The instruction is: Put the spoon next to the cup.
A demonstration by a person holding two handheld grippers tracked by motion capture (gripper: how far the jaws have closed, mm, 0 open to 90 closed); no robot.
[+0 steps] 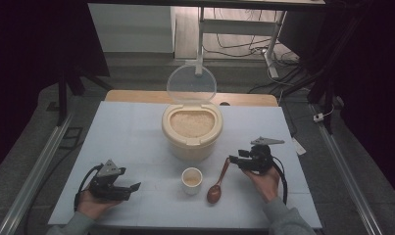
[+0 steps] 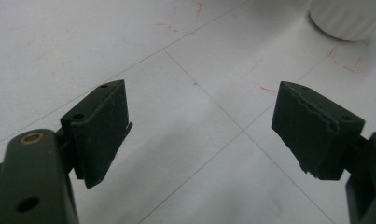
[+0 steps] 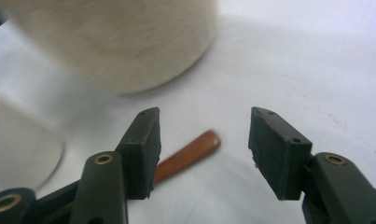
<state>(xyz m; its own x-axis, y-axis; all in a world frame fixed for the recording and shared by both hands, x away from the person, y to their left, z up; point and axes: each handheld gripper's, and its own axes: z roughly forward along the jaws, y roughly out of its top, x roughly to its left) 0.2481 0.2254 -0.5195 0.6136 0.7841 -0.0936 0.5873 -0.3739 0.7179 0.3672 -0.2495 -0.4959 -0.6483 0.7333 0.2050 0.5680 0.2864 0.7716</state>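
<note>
My right tool (image 1: 233, 160) sits at the far tip of the wooden spoon's (image 1: 217, 184) handle, jaws apart, nothing pressed between them — in the right gripper view the handle end (image 3: 188, 156) lies on the surface (image 1: 131, 132) just behind the left jaw, not between the pads. So I judge the step in hand to be either letting the spoon lie or taking it up, and a good grip, if that is what I want, means shifting sideways until the handle runs through the middle of the gap, then lowering so both pads meet the wood squarely. The handle is thin and rounded; if I close off-centre it will likely roll or skate away, so I would come in low, close slowly, and grip a little back from the very tip for leverage. The spoon lies slanted, its bowl toward me, just beside the small white cup (image 1: 191, 180), which appears to have some rice in it — I must not sweep the bowl into the cup when I lift. The big rice container (image 1: 191, 131) stands behind, lid (image 1: 191, 84) tipped up and open, rice showing inside, close to my right tool, so a wide swing would knock its wall. My left tool (image 1: 131, 188) rests well apart on the left of the surface, jaws wide and empty, pointing toward the cup; it could steady the cup if needed.
</note>
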